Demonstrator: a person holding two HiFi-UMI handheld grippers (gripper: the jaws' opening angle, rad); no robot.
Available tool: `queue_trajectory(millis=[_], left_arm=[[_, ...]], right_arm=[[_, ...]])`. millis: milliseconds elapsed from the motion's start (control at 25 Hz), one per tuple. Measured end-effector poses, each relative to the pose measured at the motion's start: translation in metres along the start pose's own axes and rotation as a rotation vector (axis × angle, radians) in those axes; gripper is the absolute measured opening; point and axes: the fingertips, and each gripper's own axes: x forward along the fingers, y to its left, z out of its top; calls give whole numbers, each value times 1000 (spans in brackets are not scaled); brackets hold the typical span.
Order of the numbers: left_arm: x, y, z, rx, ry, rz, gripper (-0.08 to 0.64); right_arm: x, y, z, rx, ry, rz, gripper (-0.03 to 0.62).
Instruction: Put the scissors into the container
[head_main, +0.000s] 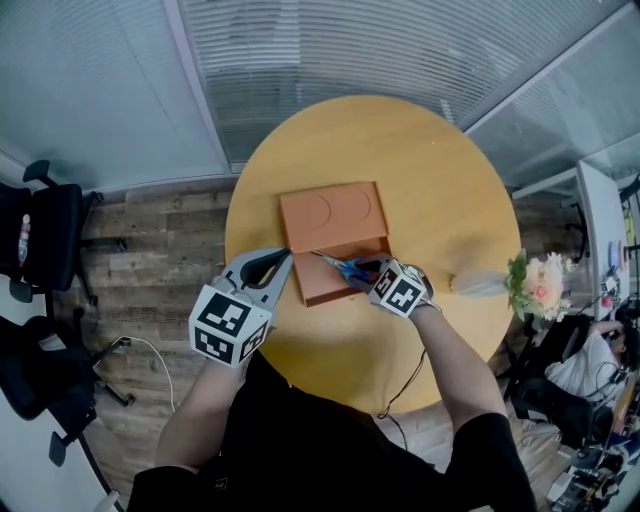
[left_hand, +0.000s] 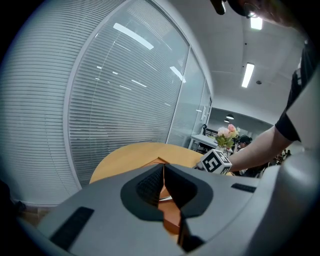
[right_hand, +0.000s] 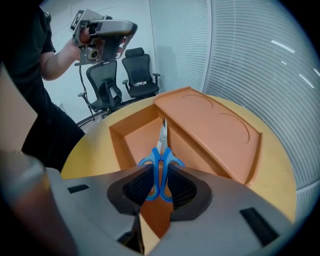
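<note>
No legible text, labels, brands, numbers or signs

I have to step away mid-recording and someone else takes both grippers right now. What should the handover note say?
Left gripper: jaws together, nothing in them, held up to the left of the container.
Right gripper: shut on the blue handles of the scissors, blades closed and pointing away from it.
Container: orange, mid-table, with its open compartment on the side nearer the person.
Done: the scissors are gripped and are over the open compartment. Whether the tip touches the floor of it cannot be told.
Left: lower the scissors in, open the right jaws, and draw the gripper back.
</note>
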Motion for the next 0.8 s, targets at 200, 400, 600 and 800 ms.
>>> queue_trajectory(millis=[200, 400, 600, 800], left_arm=[[-6, 9, -6, -19, 7, 10, 15], [-13, 23, -12, -35, 15, 14, 15], [-13, 32, -14, -34, 23, -8, 15], [-10, 31, 0, -5, 16, -49, 15]], right_arm=[[16, -4, -6, 6, 74, 19, 101], [22, -10, -14, -11, 137, 2, 103], [30, -4, -18, -2, 215, 24, 125], [30, -9, -22, 22, 277, -13, 138]])
